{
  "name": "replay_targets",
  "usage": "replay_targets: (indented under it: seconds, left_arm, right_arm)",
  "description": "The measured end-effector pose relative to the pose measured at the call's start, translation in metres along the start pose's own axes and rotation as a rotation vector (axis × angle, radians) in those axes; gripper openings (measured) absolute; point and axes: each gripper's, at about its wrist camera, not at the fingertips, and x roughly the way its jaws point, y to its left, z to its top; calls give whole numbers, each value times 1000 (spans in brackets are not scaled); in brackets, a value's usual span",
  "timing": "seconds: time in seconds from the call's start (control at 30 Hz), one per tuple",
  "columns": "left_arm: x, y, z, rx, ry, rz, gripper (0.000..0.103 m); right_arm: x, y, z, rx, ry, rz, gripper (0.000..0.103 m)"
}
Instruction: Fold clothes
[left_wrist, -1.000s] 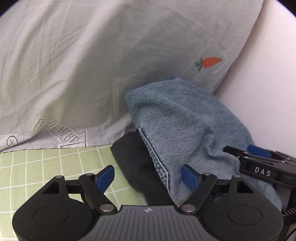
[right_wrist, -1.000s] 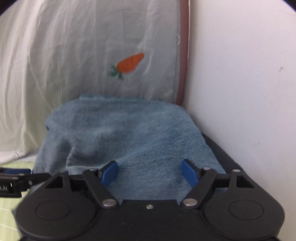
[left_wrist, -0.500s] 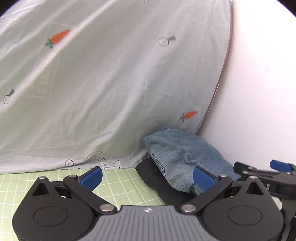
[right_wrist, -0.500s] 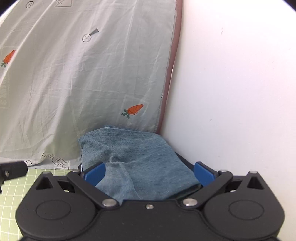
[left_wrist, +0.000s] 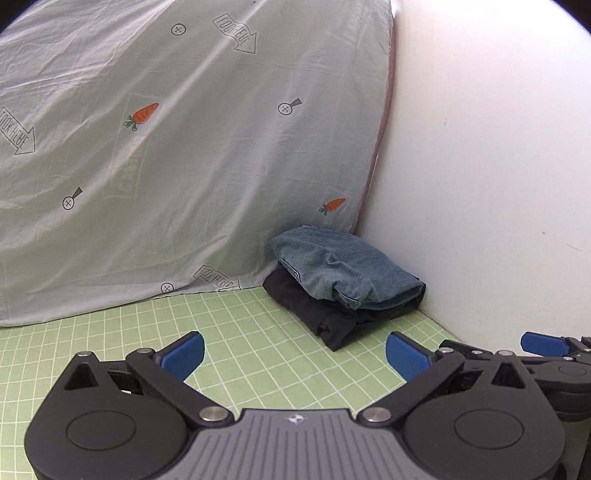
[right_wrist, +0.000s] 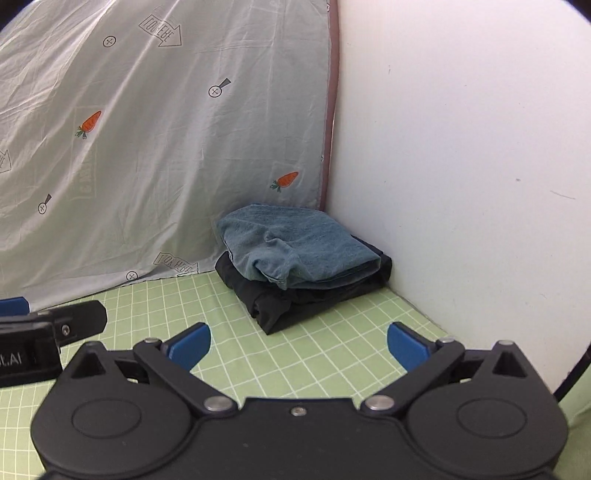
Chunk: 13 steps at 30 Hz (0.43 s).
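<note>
A folded blue denim garment (left_wrist: 343, 266) (right_wrist: 295, 243) lies on top of a folded black garment (left_wrist: 317, 314) (right_wrist: 280, 306) in the far corner of the green checked sheet (left_wrist: 240, 325) (right_wrist: 332, 339). My left gripper (left_wrist: 295, 356) stands open over the sheet, well short of the pile, with nothing between its blue pads. My right gripper (right_wrist: 299, 345) is likewise open and holds nothing, at the same distance from the pile. Each gripper's tip shows at the edge of the other's view.
A pale grey cloth (left_wrist: 166, 147) (right_wrist: 147, 129) printed with carrots and arrows slopes up behind the pile. A white wall (left_wrist: 498, 166) (right_wrist: 461, 166) closes the right side. Bare green sheet lies between the grippers and the pile.
Both grippers have drawn back and risen away from the denim garment, which now lies alone on the black one. Their jaws have spread wider.
</note>
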Motion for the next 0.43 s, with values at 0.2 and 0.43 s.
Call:
replay_targets:
  seconds: [0.2,0.43]
  left_arm:
    - [-25,2,-21,20,42,-8,103]
    - [-40,2,-32,39,56,-2,103]
  right_arm:
    - [-33,1,-27,14,31,-29,103]
    - [-49,4,-46,38,75,-29,103]
